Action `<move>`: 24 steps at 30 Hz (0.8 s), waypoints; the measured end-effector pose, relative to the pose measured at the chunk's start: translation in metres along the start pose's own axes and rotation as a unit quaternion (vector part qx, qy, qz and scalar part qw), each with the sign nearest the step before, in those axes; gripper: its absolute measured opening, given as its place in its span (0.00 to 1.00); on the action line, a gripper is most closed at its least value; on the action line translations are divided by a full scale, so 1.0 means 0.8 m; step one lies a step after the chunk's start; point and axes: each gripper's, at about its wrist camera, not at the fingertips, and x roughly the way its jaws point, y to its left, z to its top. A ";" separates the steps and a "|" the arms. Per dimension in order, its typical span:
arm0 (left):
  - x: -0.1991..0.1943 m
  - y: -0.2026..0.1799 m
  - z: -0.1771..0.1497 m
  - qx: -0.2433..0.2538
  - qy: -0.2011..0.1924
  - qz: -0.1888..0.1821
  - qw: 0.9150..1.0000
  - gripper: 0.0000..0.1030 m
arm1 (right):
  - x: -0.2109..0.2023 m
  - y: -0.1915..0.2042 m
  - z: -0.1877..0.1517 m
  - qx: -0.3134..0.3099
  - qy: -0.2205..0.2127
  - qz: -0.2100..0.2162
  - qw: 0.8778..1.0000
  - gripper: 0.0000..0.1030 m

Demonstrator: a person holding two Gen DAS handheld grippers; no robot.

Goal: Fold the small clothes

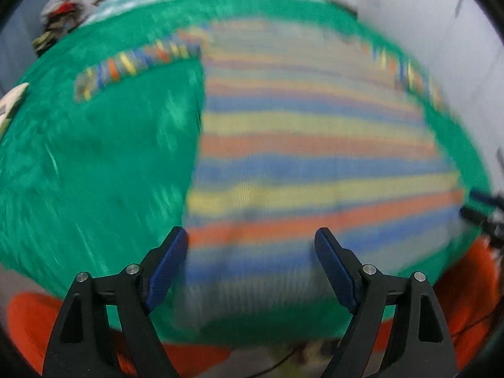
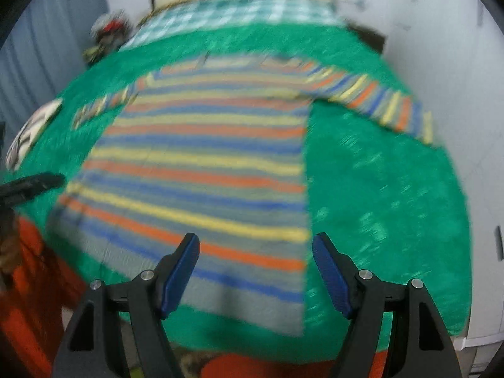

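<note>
A small striped sweater (image 1: pixel 315 157), in blue, yellow, orange and grey bands, lies spread flat on a green blanket (image 1: pixel 94 163), both sleeves out to the sides. It also shows in the right wrist view (image 2: pixel 204 163). My left gripper (image 1: pixel 251 242) is open and empty above the sweater's lower left hem. My right gripper (image 2: pixel 255 247) is open and empty above the lower right hem. The left gripper's tip (image 2: pixel 34 182) shows at the left edge of the right wrist view. Both views are blurred.
The green blanket (image 2: pixel 378 204) covers a bed against a white wall (image 2: pixel 441 47). A checked cloth (image 2: pixel 236 12) and a pillow lie at the far end. A pile of clothes (image 2: pixel 107 34) sits far left. A white printed item (image 2: pixel 28 135) lies at the left edge. Orange fabric (image 2: pixel 34 283) hangs below.
</note>
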 end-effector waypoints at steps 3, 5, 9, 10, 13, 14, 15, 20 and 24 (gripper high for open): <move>0.005 -0.002 -0.028 0.037 0.012 0.029 0.999 0.81 | 0.035 0.000 -0.031 0.003 0.081 -0.010 0.997 0.71; 0.001 0.002 -0.032 0.035 0.024 0.027 0.999 0.81 | 0.042 -0.003 -0.049 0.006 0.095 -0.008 0.995 0.71; 0.000 0.002 -0.035 0.041 0.029 0.032 0.998 0.81 | 0.037 -0.003 -0.063 0.009 0.096 -0.017 0.995 0.71; -0.002 0.001 -0.037 0.045 0.032 0.035 0.998 0.81 | 0.035 -0.005 -0.065 0.016 0.098 -0.013 0.995 0.71; -0.018 0.003 -0.044 0.047 0.036 0.029 0.998 0.80 | 0.026 -0.013 -0.073 0.027 0.099 -0.013 0.995 0.71; -0.025 0.005 -0.047 0.043 0.031 0.025 0.998 0.80 | 0.016 -0.016 -0.076 0.033 0.090 -0.018 0.995 0.71; -0.038 0.008 -0.048 0.036 0.019 0.017 0.999 0.80 | 0.006 -0.018 -0.076 0.037 0.080 -0.022 0.996 0.71; -0.084 0.030 -0.028 -0.012 -0.058 0.011 0.998 0.89 | -0.061 -0.026 -0.072 0.060 -0.054 -0.066 0.995 0.71; -0.080 0.058 0.025 -0.046 -0.109 0.027 0.993 0.90 | -0.073 -0.032 -0.060 0.075 -0.133 -0.088 0.984 0.72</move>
